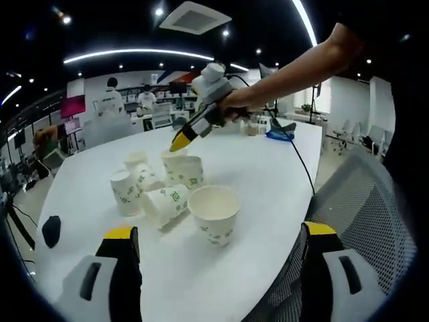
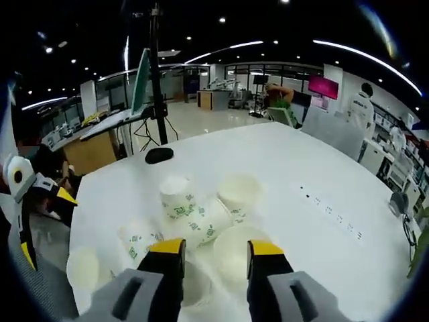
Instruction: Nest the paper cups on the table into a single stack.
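Several white paper cups with green print are clustered on the white table (image 1: pixel 268 174). In the left gripper view an upright cup (image 1: pixel 214 212) stands nearest, a cup lying on its side (image 1: pixel 165 202) is beside it, and upturned cups (image 1: pixel 125 192) sit behind. My left gripper (image 1: pixel 221 265) is wide open, low at the table's near edge, holding nothing. A hand holds my right gripper (image 1: pixel 179 142) just above an upright cup (image 1: pixel 185 170) at the back of the cluster. In the right gripper view, my right gripper (image 2: pixel 216 258) hovers open over an upright cup (image 2: pixel 231 251). The left gripper (image 2: pixel 47 225) shows at the left.
A black mouse-like object (image 2: pixel 159 155) lies on the table beyond the cups. A cable (image 1: pixel 301 168) runs across the far side near a blue item (image 1: pixel 278 134). A mesh chair (image 1: pixel 365 208) stands by the table edge. People and desks fill the room behind.
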Tool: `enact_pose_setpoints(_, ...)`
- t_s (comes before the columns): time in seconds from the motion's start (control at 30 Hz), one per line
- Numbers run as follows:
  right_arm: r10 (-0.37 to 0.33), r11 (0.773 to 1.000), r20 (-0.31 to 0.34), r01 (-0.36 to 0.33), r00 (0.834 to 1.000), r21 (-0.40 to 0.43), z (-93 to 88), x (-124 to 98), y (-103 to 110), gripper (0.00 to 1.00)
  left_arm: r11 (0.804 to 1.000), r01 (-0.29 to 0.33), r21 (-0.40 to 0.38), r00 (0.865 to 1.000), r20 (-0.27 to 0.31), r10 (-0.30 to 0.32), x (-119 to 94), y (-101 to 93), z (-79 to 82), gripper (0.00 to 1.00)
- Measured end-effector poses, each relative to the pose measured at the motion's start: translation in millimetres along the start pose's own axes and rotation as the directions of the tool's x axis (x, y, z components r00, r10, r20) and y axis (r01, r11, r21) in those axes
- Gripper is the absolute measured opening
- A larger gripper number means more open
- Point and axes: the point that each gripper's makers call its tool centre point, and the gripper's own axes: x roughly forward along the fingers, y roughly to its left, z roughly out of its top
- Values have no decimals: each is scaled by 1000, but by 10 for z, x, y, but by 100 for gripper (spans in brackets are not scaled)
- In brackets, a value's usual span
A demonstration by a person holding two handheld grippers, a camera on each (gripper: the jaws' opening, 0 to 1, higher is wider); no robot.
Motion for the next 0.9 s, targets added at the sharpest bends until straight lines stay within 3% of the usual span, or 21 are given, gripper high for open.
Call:
enact_pose_setpoints(0.27, -9, 1000, -28, 9, 1000, 17, 30, 98, -94, 31, 1000, 8, 9, 1000, -10, -8, 12, -20, -16, 99)
enact_pose_setpoints(0.5, -2, 1000, -89, 4, 996, 19, -55, 190, -123, 28, 1000, 0, 4, 1000, -8, 0, 18, -5, -10, 99)
enact_pose_setpoints(0.9, 20, 997, -127, -11, 992, 71, -139, 343, -103, 18, 1000, 3, 8, 1000, -10, -3, 31, -11, -25, 99)
